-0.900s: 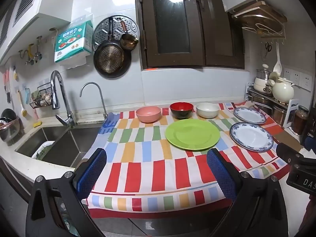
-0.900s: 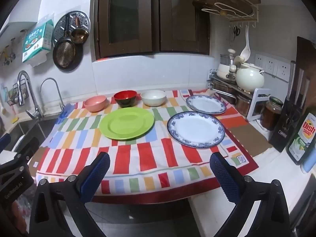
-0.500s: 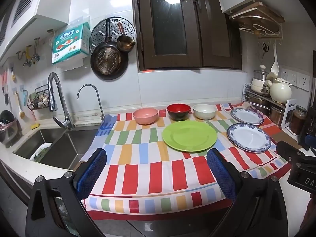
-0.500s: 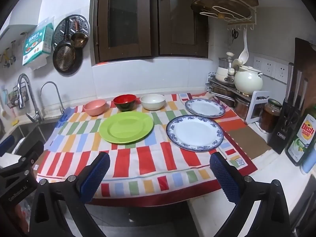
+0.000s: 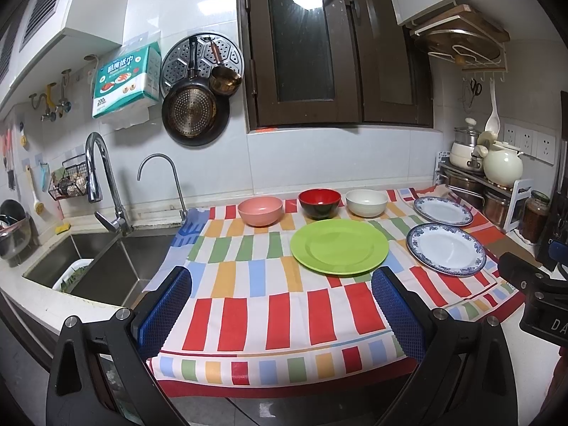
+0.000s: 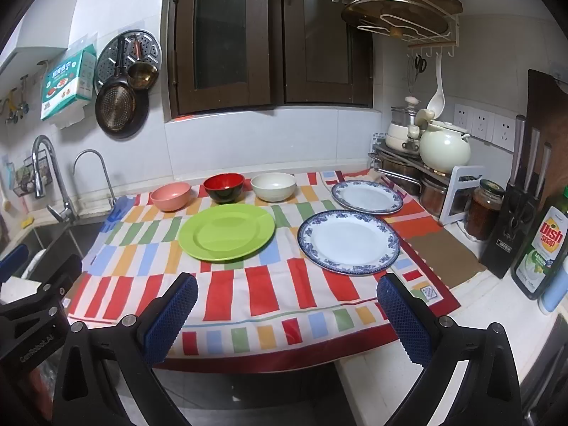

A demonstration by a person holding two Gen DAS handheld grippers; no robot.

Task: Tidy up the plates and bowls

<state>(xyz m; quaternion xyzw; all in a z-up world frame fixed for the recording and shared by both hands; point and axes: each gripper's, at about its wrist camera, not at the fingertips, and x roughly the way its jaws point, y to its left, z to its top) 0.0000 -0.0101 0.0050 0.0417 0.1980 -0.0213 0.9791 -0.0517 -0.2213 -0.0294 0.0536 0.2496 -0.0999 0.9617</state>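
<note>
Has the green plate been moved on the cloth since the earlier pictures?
No. The green plate lies just in front of the red bowl, as before; only the cameras shifted slightly.

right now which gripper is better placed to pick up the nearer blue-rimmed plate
Right. The right gripper is open with the nearer blue-rimmed plate just ahead between its fingers; from the open left gripper that plate sits off to the right.

This is a home kitchen: a sink (image 5: 88, 266) with a tap (image 5: 103, 184), pans (image 5: 193, 110) hung on tiled wall, pots (image 6: 443, 145) and dish soap (image 6: 543, 245) on the counter.
</note>
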